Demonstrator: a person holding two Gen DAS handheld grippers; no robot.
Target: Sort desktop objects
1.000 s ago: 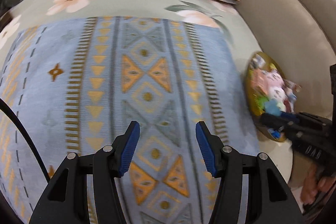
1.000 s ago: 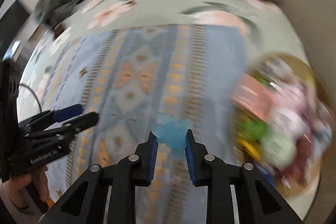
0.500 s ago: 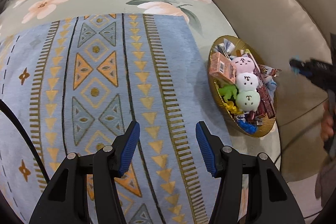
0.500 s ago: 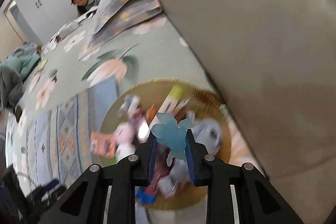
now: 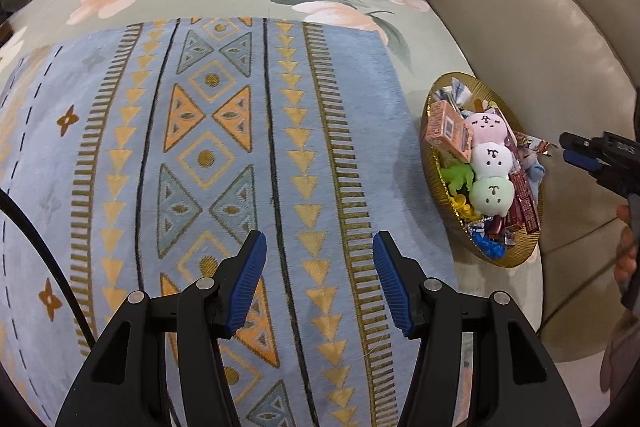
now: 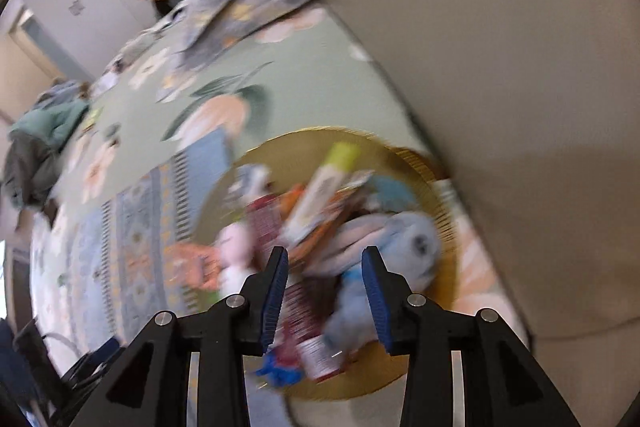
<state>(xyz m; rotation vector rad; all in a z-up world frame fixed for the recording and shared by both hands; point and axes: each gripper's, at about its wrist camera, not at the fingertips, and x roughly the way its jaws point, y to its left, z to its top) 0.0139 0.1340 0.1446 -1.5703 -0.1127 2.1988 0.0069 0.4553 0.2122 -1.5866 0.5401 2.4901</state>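
Gone from the right gripper [image 6: 325, 281]: blue cutout held a moment ago; jaws opening, empty, above gold tray [image 6: 416, 163] heaped with toys. Left gripper [image 5: 316, 281] half open, empty, over patterned blue cloth [image 5: 208, 155]; tray [image 5: 434, 183] right.

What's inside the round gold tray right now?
The round gold tray holds a pink-white-green plush stack, an orange carton, red snack bars and a pale blue plush. Whatever lies under the pile is covered.
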